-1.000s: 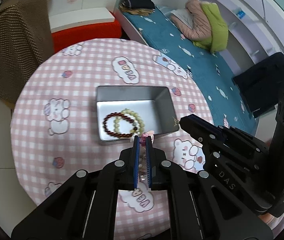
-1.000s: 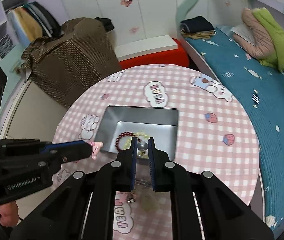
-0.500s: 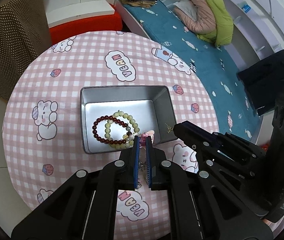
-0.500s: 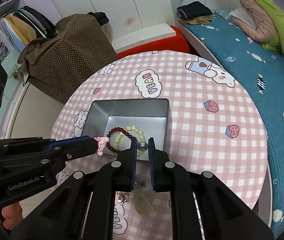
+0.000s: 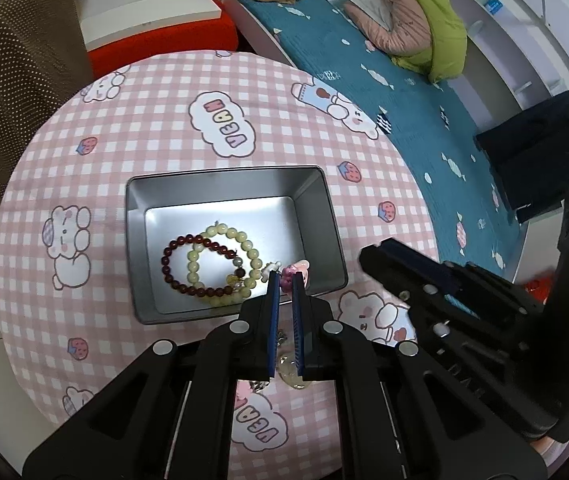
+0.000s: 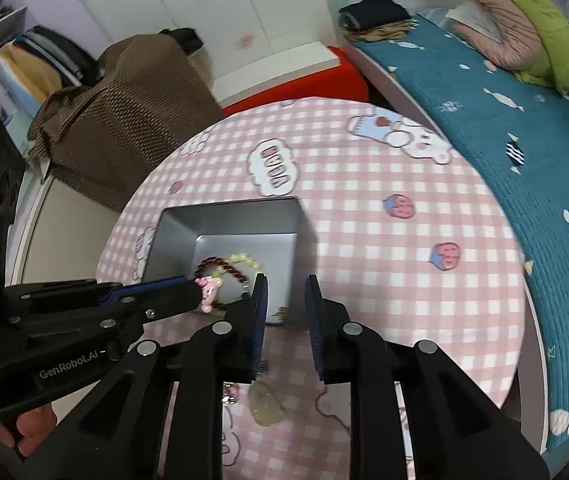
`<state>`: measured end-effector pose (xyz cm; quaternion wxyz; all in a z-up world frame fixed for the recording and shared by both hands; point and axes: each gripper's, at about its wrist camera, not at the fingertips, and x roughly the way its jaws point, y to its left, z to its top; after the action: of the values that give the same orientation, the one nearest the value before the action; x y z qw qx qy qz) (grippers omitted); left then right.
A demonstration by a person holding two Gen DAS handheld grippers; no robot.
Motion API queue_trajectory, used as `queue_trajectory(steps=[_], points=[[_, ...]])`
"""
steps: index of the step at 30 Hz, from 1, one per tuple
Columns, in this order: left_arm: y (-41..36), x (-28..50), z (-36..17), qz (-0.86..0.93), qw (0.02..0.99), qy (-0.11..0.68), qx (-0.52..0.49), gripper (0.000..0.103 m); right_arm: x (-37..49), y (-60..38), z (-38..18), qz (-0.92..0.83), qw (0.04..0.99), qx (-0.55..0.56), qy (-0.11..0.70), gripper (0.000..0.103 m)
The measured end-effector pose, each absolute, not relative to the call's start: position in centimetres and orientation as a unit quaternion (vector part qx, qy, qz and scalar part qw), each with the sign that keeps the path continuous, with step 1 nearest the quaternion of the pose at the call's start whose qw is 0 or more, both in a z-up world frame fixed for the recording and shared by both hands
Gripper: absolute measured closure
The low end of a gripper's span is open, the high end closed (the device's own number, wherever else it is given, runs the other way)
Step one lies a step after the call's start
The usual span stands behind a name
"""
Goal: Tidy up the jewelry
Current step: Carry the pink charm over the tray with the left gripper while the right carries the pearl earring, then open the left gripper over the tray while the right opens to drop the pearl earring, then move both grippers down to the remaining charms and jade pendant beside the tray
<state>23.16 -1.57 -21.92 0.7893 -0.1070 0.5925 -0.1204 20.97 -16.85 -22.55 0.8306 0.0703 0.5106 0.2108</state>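
One round table (image 5: pixel 132 128) in pink check cloth, one metal tin (image 5: pixel 324 216) on it. Two bead bracelets lay overlapping in the tin: one dark red (image 5: pixel 172 268), one pale yellow (image 5: pixel 244 240). One pale pendant (image 6: pixel 266 402) and a bit of chain (image 6: pixel 228 394) lay on the cloth on the near side of the tin, outside it.

My left gripper (image 5: pixel 285 276) was pinched nearly together on one small pink charm (image 5: pixel 298 272), held over the tin's near edge. My right gripper (image 6: pixel 286 280) had just been opening; jaws stood a modest gap apart, nothing between the pads, hanging over the tin's near right corner.

Couldn't make out what the small yellowish bit (image 6: pixel 280 313) by the tin's near wall was. Pendant and chain were partly hidden behind the fingers in both views. Right view was motion-blurred.
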Motion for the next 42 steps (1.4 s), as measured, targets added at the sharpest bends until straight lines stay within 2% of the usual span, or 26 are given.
queue_trajectory(steps=[7, 8, 9, 10, 15, 25, 28, 29, 31, 33, 35, 38, 42], points=[[-3.3, 24.0, -22.4, -0.135, 0.784, 0.599, -0.088, 0.095, 20.8, -19.2, -23.0, 0.179, 0.833, 0.089, 0.516, 0.083], [-3.5, 24.1, -22.6, -0.134, 0.782, 0.603, -0.081, 0.093, 20.6, -19.6, -23.1, 0.173, 0.833, 0.093, 0.517, 0.083], [-3.6, 24.1, -22.7, -0.135, 0.78, 0.605, -0.081, 0.082, 20.5, -19.8, -23.2, 0.168, 0.833, 0.095, 0.518, 0.082], [-3.7, 24.1, -23.0, -0.136, 0.778, 0.608, -0.083, 0.078, 20.4, -19.9, -23.2, 0.165, 0.834, 0.096, 0.518, 0.081], [-3.9, 24.1, -23.1, -0.139, 0.777, 0.61, -0.075, 0.078, 19.9, -20.8, -23.1, 0.151, 0.837, 0.102, 0.515, 0.076], [-3.7, 23.2, -22.5, -0.141, 0.781, 0.604, -0.074, 0.078, 19.3, -20.5, -22.6, 0.151, 0.841, 0.098, 0.51, 0.074], [-3.5, 22.8, -22.2, -0.14, 0.783, 0.602, -0.075, 0.078, 18.9, -20.3, -22.5, 0.152, 0.842, 0.096, 0.509, 0.067], [-3.4, 22.5, -22.1, -0.139, 0.782, 0.602, -0.076, 0.078, 18.8, -20.3, -22.5, 0.151, 0.842, 0.095, 0.508, 0.062], [-3.1, 22.1, -22.0, -0.137, 0.783, 0.601, -0.079, 0.071, 18.7, -20.2, -22.5, 0.151, 0.842, 0.095, 0.509, 0.054], [-2.8, 21.7, -21.9, -0.136, 0.784, 0.6, -0.08, 0.071, 18.4, -20.0, -22.5, 0.15, 0.842, 0.092, 0.51, 0.046], [-2.6, 21.1, -21.8, -0.134, 0.785, 0.599, -0.078, 0.069, 18.1, -19.8, -22.4, 0.149, 0.843, 0.087, 0.509, 0.044], [-1.9, 20.0, -21.7, -0.133, 0.785, 0.599, -0.081, 0.065, 17.6, -19.6, -22.5, 0.145, 0.844, 0.078, 0.51, 0.033], [-0.5, 18.4, -22.2, -0.118, 0.783, 0.605, -0.081, 0.055, 17.1, -19.4, -23.3, 0.137, 0.839, 0.069, 0.522, 0.03]])
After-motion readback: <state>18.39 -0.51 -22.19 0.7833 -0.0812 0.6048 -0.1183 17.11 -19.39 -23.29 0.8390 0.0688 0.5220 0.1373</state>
